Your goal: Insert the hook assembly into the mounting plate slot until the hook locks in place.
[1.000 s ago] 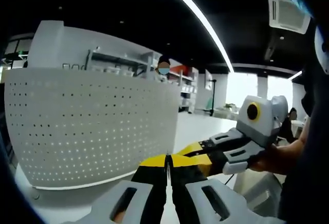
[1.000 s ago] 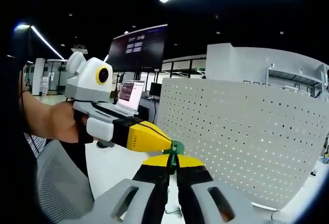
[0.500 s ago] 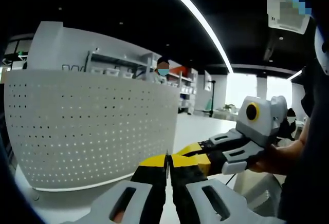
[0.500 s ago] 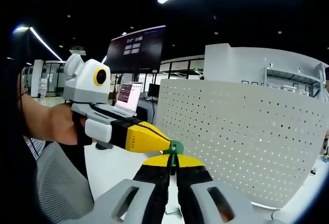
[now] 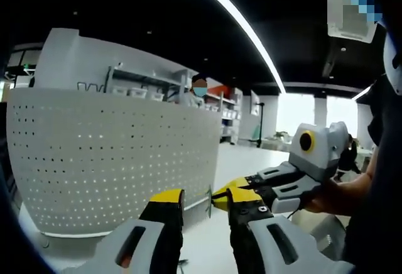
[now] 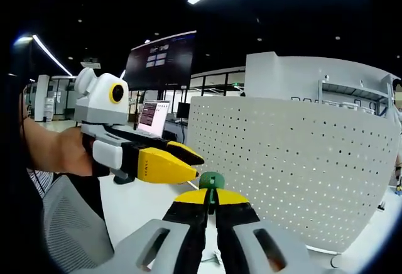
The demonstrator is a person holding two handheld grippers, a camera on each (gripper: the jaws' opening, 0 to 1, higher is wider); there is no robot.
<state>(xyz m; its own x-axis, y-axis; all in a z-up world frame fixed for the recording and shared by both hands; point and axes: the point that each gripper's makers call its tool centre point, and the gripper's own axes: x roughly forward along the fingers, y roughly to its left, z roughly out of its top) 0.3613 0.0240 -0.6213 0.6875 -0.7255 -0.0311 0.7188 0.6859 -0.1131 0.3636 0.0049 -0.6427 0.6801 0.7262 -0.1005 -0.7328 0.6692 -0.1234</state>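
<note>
While the right gripper (image 6: 210, 200) pinches the green hook assembly (image 6: 211, 180) between closed jaws, the left gripper (image 5: 205, 203) stands with its jaws apart and empty, its yellow tips just left of the hook in the right gripper view. The hook sits at the very tips of the jaws, in the air, near the white perforated mounting plate (image 6: 295, 161) that stands upright on the white table (image 6: 141, 206) to the right and beyond.

My judgement is that the hold is the weak point. Only a small part of the hook appears clamped, so any push against the plate could twist it in the jaws or pop it out. With the left jaws spread, nothing backs up that grip, and a dropped hook could roll out of sight, breaking the visibility demand.

Alignment is the second risk: the holes are many and alike, and which one is the slot cannot be told. A skewed approach might jam the hook against the plate, or tip the upright plate backward before anything locks.
</note>
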